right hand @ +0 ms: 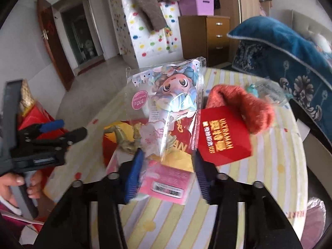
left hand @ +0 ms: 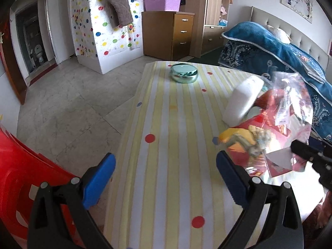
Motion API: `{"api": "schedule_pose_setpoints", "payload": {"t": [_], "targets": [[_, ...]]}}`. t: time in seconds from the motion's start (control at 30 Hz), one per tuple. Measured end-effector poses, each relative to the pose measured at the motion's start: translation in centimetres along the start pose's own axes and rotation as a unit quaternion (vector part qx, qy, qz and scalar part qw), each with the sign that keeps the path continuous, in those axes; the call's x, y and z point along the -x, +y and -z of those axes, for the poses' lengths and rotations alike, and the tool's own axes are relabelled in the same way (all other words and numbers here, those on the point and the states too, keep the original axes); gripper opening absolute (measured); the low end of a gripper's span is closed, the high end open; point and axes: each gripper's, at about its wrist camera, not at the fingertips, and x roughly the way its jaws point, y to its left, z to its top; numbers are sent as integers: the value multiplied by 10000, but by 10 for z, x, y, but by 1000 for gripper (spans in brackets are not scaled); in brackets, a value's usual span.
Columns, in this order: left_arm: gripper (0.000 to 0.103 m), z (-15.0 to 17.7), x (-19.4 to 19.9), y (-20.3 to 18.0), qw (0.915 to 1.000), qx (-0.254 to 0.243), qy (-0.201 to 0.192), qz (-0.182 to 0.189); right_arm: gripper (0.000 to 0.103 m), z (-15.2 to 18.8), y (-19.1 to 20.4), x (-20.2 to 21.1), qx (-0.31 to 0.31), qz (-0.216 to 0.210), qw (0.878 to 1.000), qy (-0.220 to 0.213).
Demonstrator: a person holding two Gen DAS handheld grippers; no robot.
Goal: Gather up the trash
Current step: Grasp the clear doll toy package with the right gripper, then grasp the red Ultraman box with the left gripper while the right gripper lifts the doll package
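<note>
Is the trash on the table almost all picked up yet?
Not yet; nothing looks finished. In hand: the right gripper is closed on a clear plastic cartoon wrapper. The left gripper is open and empty. Left on the striped tablecloth: red Ultraman envelope, pink card, yellow-green scrap.

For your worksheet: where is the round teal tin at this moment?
In the left wrist view the round teal tin sits alone at the far end of the striped table, clear of the trash pile on the right.

Teal tin (left hand: 183,73), lilac basket (left hand: 162,1), blue blanket (left hand: 276,49)
</note>
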Motion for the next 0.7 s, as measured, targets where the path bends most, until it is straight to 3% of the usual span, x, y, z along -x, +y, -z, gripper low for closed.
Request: {"api": "schedule_pose_setpoints", "payload": {"t": [0.1, 0.23, 0.37, 0.7], "targets": [[95, 0, 7, -10, 9998, -119, -76, 160, 23, 0, -1, 13, -116, 141, 9998, -16], [95, 1, 11, -31, 9983, -396, -87, 411, 17, 10, -4, 42, -315, 454, 9984, -116], [95, 5, 6, -51, 9954, -664, 23, 685, 17, 22, -16, 65, -469, 734, 9961, -143], [73, 1, -26, -73, 9902, -582, 472, 1180, 18, 42, -55, 88, -811, 1074, 9909, 1]]}}
